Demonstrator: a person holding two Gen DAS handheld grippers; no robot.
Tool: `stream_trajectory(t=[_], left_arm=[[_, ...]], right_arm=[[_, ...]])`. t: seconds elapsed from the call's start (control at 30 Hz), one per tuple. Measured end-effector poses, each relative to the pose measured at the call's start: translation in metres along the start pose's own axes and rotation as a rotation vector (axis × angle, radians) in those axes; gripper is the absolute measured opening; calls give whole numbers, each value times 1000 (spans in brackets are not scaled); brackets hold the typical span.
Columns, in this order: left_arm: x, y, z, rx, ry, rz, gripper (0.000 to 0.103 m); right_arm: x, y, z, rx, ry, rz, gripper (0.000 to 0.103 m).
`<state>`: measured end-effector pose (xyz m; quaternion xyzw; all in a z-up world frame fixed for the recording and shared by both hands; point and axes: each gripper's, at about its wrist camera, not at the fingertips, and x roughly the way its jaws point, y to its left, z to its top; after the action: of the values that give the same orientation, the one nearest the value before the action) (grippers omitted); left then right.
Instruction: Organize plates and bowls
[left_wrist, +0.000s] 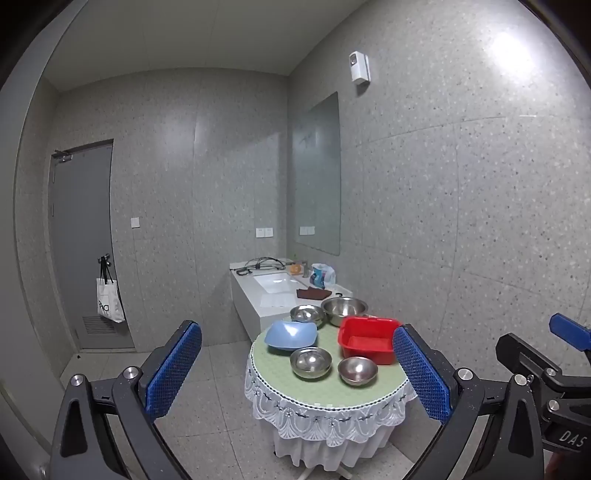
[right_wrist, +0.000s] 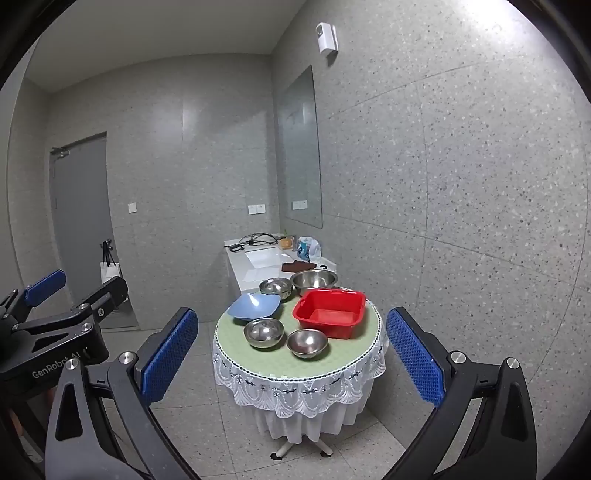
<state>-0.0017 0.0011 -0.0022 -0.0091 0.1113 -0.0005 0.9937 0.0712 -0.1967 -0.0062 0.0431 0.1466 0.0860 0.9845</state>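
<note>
Both grippers well back from the round counter (left_wrist: 332, 391), nothing held. Left gripper (left_wrist: 295, 373) fingers spread wide, empty; right gripper (right_wrist: 291, 358) same. On the counter: blue dish (right_wrist: 255, 305) at left, red square tub (right_wrist: 330, 313) at right, two small steel bowls in front, left one (right_wrist: 264, 333) and right one (right_wrist: 307, 342) just beside each other. Behind: a mid steel bowl (right_wrist: 276, 287) and a large steel bowl (right_wrist: 314, 280), near the sink unit (right_wrist: 255, 266)

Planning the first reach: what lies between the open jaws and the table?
Only bare floor; the right wrist view shows both grippers short of the table.
</note>
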Motion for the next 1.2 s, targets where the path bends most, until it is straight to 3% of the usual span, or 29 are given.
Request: stream_trajectory(t=[1.2], left_arm=[[2,-5,2,11,3,-23,102]], right_arm=[[4,-15,-2,18,3,-10,103]])
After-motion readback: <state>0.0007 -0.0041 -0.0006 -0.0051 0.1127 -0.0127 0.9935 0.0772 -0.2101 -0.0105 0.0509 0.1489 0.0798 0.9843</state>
